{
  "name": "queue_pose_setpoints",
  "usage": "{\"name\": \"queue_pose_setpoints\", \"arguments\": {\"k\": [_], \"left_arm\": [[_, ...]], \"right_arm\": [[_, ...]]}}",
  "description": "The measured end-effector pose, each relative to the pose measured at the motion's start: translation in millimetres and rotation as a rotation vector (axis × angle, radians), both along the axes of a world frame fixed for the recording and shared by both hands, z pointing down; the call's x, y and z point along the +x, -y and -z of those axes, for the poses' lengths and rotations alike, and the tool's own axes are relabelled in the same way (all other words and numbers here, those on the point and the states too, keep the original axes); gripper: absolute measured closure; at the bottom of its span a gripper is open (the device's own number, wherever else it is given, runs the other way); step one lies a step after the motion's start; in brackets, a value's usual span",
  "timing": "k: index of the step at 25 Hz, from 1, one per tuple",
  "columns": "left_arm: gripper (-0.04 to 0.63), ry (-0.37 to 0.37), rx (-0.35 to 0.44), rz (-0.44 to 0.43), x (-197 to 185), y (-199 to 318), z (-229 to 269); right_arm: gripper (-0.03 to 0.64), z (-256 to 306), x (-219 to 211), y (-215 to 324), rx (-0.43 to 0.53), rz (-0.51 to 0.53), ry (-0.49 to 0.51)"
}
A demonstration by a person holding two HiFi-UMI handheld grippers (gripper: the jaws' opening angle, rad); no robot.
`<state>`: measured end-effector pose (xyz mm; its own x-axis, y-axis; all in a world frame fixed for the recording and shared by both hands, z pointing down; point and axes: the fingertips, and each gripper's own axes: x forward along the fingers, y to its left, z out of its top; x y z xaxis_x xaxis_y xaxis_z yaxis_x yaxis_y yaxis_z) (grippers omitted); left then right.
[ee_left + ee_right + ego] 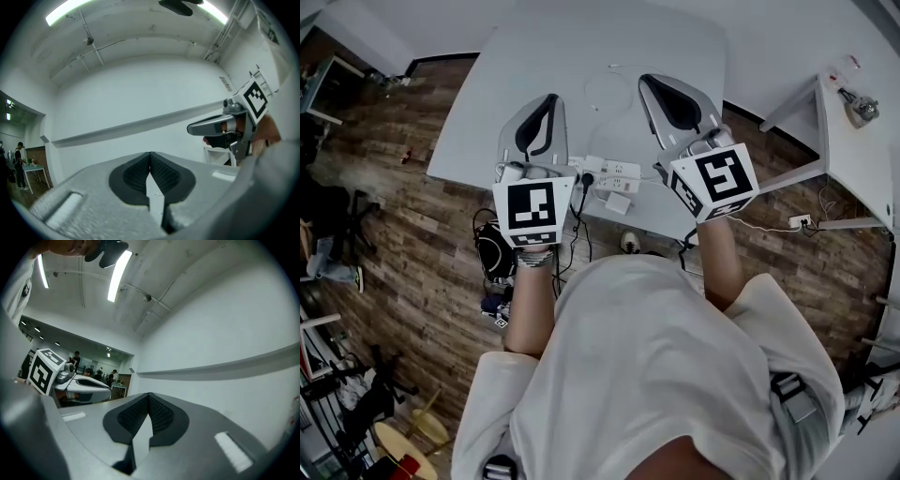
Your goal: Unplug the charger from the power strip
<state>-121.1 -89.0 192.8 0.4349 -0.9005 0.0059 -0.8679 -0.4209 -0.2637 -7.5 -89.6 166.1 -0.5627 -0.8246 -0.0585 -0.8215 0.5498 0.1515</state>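
To your far left is the wood floor (412, 234), with a dark bag (495, 253) lying on it just off the near corner of the white table (487, 112). Your left gripper (550, 97) is held above the table's near left part, pointing away from you. In the left gripper view its jaws are pressed together, the black ribbed pads (161, 174) meet at the tip, and nothing is between them. Between your two hands, near the table's near edge, lies the white power strip (617, 172). A black plug (587, 177) sits at its left end, and a dark cable (577, 220) drops from it over the edge toward the floor. A small white block (618, 202), likely the charger, rests against the strip's near side; you cannot tell from here whether it is seated in a socket. Neither gripper touches the strip or the block. Farther back on the table a thin white cord (598, 92) lies loose. Your right gripper (648, 81) is held above the table's near right part, level with the left one, and it too is closed with nothing in it, its pads meeting in the right gripper view. To the right, apart from the table, stands a white shelf frame (836, 141).
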Motion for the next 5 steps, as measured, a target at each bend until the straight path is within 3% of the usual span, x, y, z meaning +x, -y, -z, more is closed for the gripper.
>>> {"name": "queue_pose_setpoints", "arguments": {"k": [5], "left_arm": [[0.591,-0.023,-0.016,-0.026,6.0,3.6,0.5]], "right_arm": [[0.617,-1.2,2.7,2.4,-0.011,0.003,0.01]]}}
